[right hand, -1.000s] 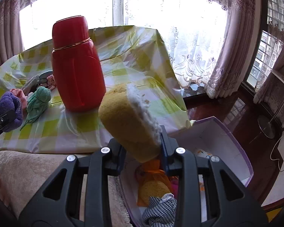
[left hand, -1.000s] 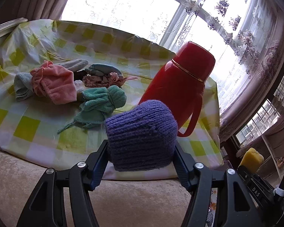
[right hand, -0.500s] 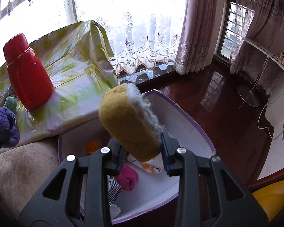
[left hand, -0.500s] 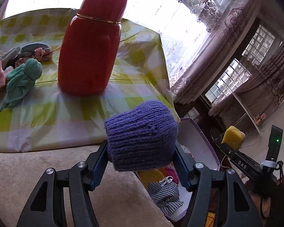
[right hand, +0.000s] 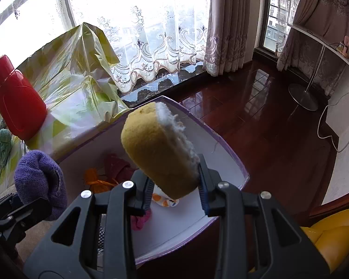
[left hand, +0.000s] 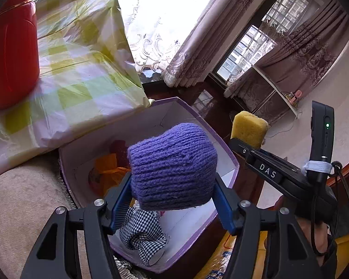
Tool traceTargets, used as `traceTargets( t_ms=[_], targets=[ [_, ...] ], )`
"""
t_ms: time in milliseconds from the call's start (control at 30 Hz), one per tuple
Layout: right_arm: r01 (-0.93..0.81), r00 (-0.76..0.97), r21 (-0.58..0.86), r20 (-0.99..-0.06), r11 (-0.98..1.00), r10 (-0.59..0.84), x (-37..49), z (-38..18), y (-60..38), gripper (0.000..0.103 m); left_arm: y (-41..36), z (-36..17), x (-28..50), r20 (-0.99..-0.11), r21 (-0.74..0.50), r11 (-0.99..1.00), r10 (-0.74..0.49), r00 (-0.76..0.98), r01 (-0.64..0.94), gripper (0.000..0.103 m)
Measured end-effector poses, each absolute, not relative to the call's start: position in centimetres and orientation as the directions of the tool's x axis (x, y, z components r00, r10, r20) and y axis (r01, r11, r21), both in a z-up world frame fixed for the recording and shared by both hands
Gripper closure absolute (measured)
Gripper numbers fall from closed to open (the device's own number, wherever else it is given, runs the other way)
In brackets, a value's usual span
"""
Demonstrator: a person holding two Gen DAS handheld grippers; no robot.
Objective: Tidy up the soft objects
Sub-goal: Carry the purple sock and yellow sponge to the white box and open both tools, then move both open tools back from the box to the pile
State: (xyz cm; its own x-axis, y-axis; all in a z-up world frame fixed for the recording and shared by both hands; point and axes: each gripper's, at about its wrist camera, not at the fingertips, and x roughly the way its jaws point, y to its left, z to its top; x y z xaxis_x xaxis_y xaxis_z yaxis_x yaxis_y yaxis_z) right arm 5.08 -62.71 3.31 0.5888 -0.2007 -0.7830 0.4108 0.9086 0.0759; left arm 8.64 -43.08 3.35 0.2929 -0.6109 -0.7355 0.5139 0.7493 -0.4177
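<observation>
My left gripper (left hand: 172, 200) is shut on a purple knitted piece (left hand: 172, 167) and holds it above the open purple-rimmed white box (left hand: 230, 160). My right gripper (right hand: 174, 193) is shut on a yellow sponge with a white backing (right hand: 156, 148), also above the box (right hand: 235, 160). The box holds a checked cloth (left hand: 142, 232), an orange cloth (left hand: 107, 165), a dark red item (right hand: 116, 165) and a pink item (right hand: 139, 220). The right gripper with the sponge (left hand: 249, 127) shows in the left wrist view; the purple piece (right hand: 39, 179) shows in the right wrist view.
A red thermos (right hand: 16, 100) stands on the table with a yellow-checked cover (left hand: 81, 74) left of the box. A green knitted item (right hand: 4, 144) lies beyond it. A beige cushion (left hand: 18, 209) borders the box. Dark wood floor (right hand: 267, 121) and a lamp stand (right hand: 302, 95) lie to the right.
Both grippers have swung right from the table to above the box, each still holding its object. The box now fills the lower middle of both views.
</observation>
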Motion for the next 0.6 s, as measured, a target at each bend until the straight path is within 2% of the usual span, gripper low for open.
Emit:
traceTargets(
  t_ms=[67, 133, 200, 367, 500, 600],
  targets=[
    [0.407, 0.59, 0.086, -0.784, 0.909, -0.191, 5.2, 3.2, -63.1, 0.064, -44.4, 2.8, 8.5, -0.741, -0.416, 0.733, -0.616, 0.266, 0.538, 0.035],
    [0.402, 0.592, 0.091, -0.785, 0.911, -0.183, 5.3, 3.1, -63.3, 0.056, -45.2, 2.2, 8.4, -0.752, -0.426, 0.712, -0.622, 0.218, 0.559, 0.031],
    [0.406, 0.595, 0.094, -0.782, 0.909, -0.185, 5.3, 3.0, -63.6, 0.036, -45.8, 1.7, 8.4, -0.762, -0.431, 0.704, -0.619, 0.19, 0.565, 0.031],
    [0.419, 0.602, 0.106, -0.776, 0.902, -0.188, 4.9, 2.9, -64.3, 0.031, -44.0, 2.0, 9.2, -0.759, -0.435, 0.745, -0.606, 0.24, 0.506, 0.025],
    [0.424, 0.618, 0.088, -0.756, 0.901, -0.217, 4.7, 3.7, -64.2, 0.019, -42.0, 3.3, 9.6, -0.736, -0.371, 0.801, -0.562, 0.378, 0.47, 0.02],
    [0.437, 0.626, 0.045, -0.732, 0.898, -0.268, 4.6, 4.6, -63.8, 0.017, -40.2, 4.4, 9.8, -0.703, -0.324, 0.829, -0.534, 0.471, 0.456, 0.019]
  ],
)
